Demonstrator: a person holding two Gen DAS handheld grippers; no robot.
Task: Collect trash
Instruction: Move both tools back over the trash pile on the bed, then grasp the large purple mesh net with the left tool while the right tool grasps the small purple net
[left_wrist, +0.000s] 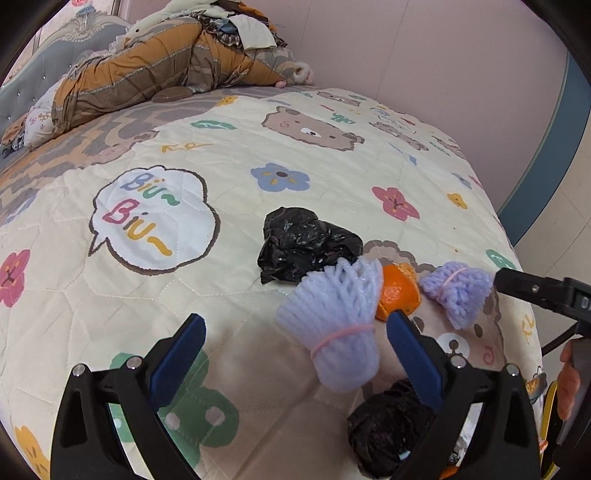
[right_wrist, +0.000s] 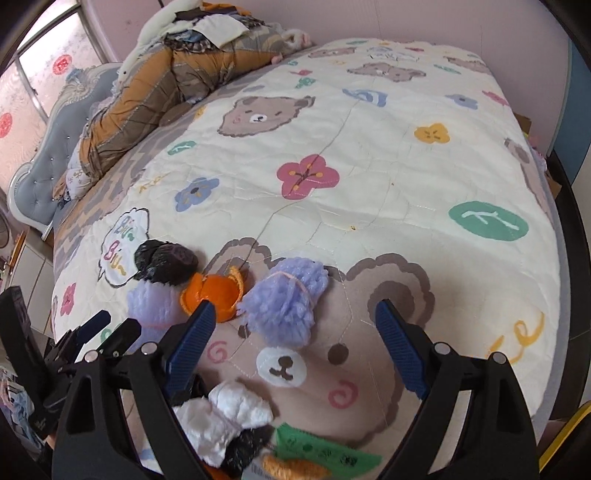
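- The left gripper (left_wrist: 295, 332) is seen spread wide and empty; the long bundle of lilac yarn tied with a pink band (left_wrist: 332, 325) lies between its blue fingers, untouched.
- The right gripper (right_wrist: 295, 325) is likewise held agape, tilted down over the short lilac yarn tuft (right_wrist: 286, 299).
- An orange peel (right_wrist: 212, 293) and a crumpled black plastic bag (left_wrist: 299, 243) are found just beyond, on the cartoon-bear quilt (right_wrist: 369, 147).

Bed (right_wrist: 424, 177) covered by a cream quilted spread printed with bears, flowers and a "Biu Biu" bubble. Near its front edge lie a crumpled black plastic bag (left_wrist: 303, 240), an orange peel (left_wrist: 397, 291) just beside it, and two lilac yarn bundles (left_wrist: 334, 325) flanking the peel. Folded orange-and-grey quilt (left_wrist: 155, 74) piled at the head end.
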